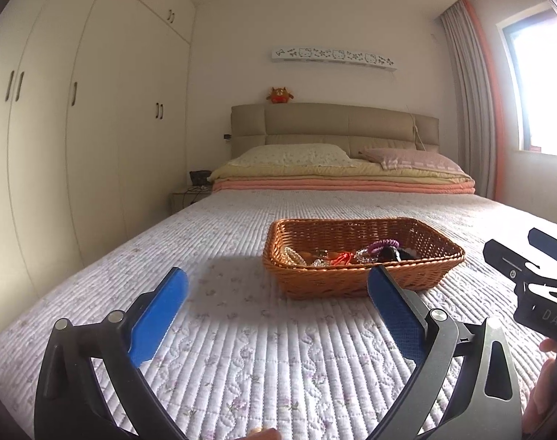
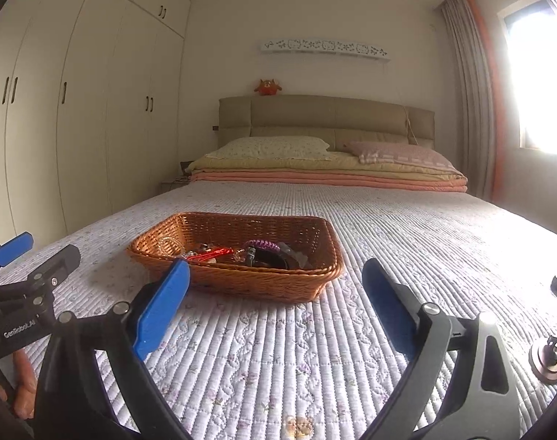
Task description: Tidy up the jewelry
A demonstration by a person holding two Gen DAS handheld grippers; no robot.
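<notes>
A brown wicker basket [image 1: 363, 222] sits on the quilted bedspread, ahead of both grippers. Inside it lies a jumble of jewelry: a purple coil band [image 1: 383, 245], a red piece [image 1: 342, 257] and clear beads [image 1: 293, 255]. My left gripper [image 1: 277, 275] hangs open just short of the basket's near wall, with nothing between its blue pads. In the right wrist view the basket [image 2: 241, 216] lies ahead and to the left. My right gripper [image 2: 275, 267] is open and empty too, close above the quilt. The round brown base of a stand [image 2: 550, 359] shows at the right edge.
Folded blankets [image 1: 344, 183] and two pillows lie at the head of the bed below a padded headboard [image 1: 333, 121]. White wardrobes [image 1: 95, 128] line the left wall. A bright window with curtains [image 1: 473, 110] is on the right. A person's fingers [image 2: 23, 385] hold the left gripper's handle.
</notes>
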